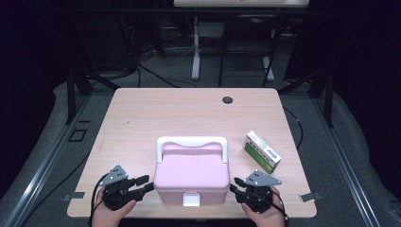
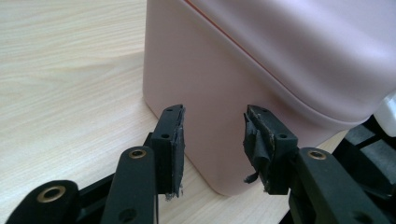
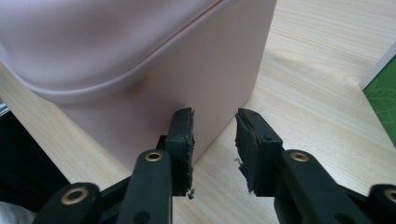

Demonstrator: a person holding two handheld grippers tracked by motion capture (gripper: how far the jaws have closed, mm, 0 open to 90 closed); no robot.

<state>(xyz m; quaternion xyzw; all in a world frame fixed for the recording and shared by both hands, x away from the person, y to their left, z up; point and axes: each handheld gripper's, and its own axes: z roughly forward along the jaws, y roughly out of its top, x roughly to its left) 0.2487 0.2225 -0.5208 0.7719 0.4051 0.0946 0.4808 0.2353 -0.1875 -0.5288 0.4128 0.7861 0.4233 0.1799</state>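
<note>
The pink box (image 1: 191,176) stands upright on the table (image 1: 156,113), between the two grippers and close to the near edge. Its lid is shut, with a white handle (image 1: 192,142) lying across the top toward the far side and a white latch (image 1: 191,199) at the middle of the near wall.

The left gripper (image 1: 147,186) sits just left of the box and points at its left wall. In the left gripper view, the jaws stand spread with a clear gap; the box's near left corner (image 2: 219,140) lies directly ahead of them and nothing is pinched between the pads.

The right gripper (image 1: 233,183) sits just right of the box and points at its right wall. In the right gripper view, the jaws stand parted, the pads bear on nothing, and the box's corner (image 3: 205,116) lies ahead, slightly toward the left jaw.

A green-and-white carton (image 1: 262,151) lies on the table beyond the right gripper, apart from the box. A dark round plug (image 1: 228,100) sits far ahead of both grippers, near the table's far edge.
</note>
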